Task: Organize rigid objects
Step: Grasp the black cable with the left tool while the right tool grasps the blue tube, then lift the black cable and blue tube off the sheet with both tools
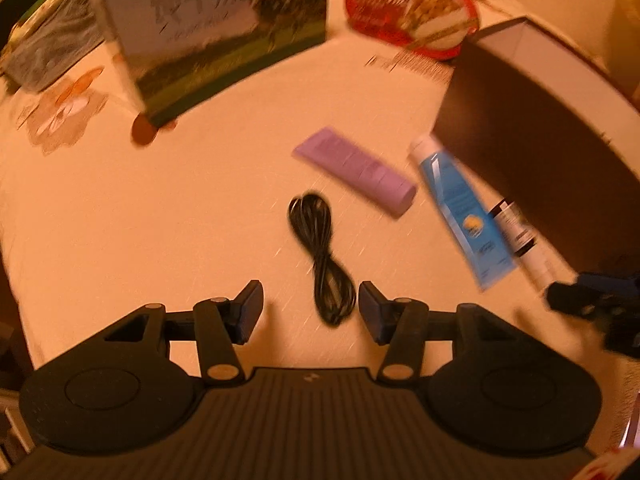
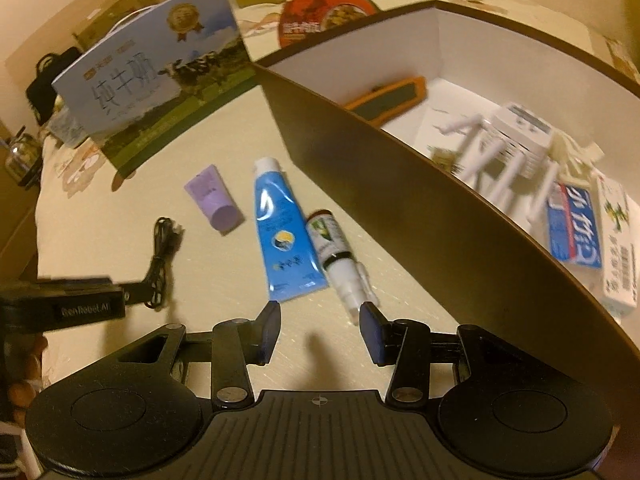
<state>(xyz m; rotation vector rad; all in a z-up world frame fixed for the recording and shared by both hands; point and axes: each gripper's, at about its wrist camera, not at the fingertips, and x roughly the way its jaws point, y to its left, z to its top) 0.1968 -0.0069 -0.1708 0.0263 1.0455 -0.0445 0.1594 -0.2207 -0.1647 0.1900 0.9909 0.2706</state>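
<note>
We judge the sorting partly done. The brown box (image 2: pixel 400 184) at the right edge of the worktop (image 2: pixel 120 344) already holds an orange-framed item (image 2: pixel 390 98), a white device with prongs (image 2: pixel 516 140) and two cartons (image 2: pixel 592 240). Left outside, beside the box's near wall, are the spray bottle (image 2: pixel 340 256), touching the blue tube (image 2: pixel 282 236), then the purple tube (image 2: pixel 214 200) and, further toward the middle, the coiled black cable (image 1: pixel 322 256).

Our left claw (image 1: pixel 311 312) is spread and empty, straddling the cable's near end. Our right claw (image 2: pixel 320 330) is also spread and empty, just short of the spray bottle's nozzle. Four items remain to go in.
</note>
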